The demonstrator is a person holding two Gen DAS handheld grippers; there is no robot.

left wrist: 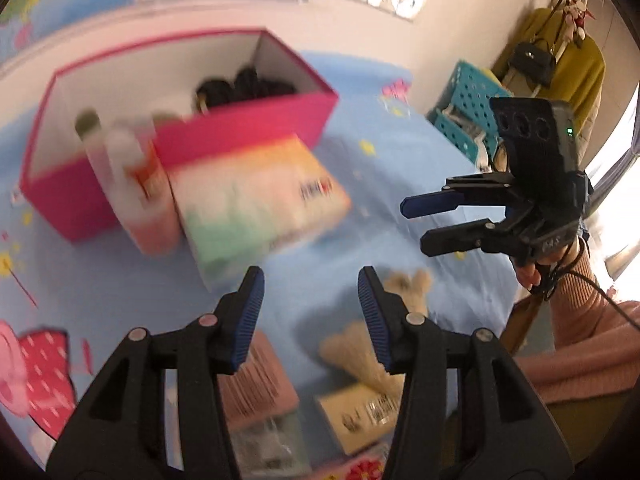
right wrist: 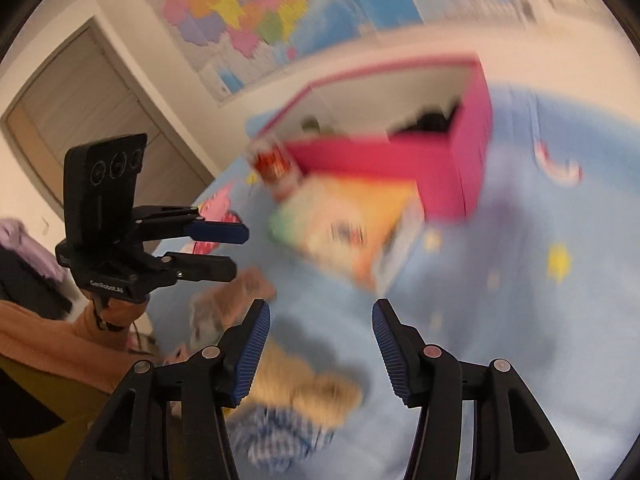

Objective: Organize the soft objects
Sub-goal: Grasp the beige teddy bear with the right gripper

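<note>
Blue cartoon-print bedsheet (left wrist: pixel 400 168) covers the bed, wall map (right wrist: pixel 248 12) behind, both views motion-blurred. Open pink box (left wrist: pixel 248 128) sits on the sheet with dark soft items (left wrist: pixel 244 86) in its far corner. Just in front of the box: a blurry bottle (left wrist: pixel 136 176) and a pastel tissue pack (left wrist: pixel 256 204), touching or nearly so. Nearer the person lie a beige plush toy (right wrist: pixel 316 392), a blue checked cloth (right wrist: pixel 276 436) beside it, a pink packet (left wrist: pixel 260 380) and a tan labelled packet (left wrist: pixel 360 412). Left gripper (left wrist: pixel 310 320) hangs above the packets, jaws parted, nothing between them. Right gripper (right wrist: pixel 320 354) hangs over the plush, jaws parted, pads not touching it. Pink sleeve (left wrist: pixel 592 332) shows behind the right gripper.
</note>
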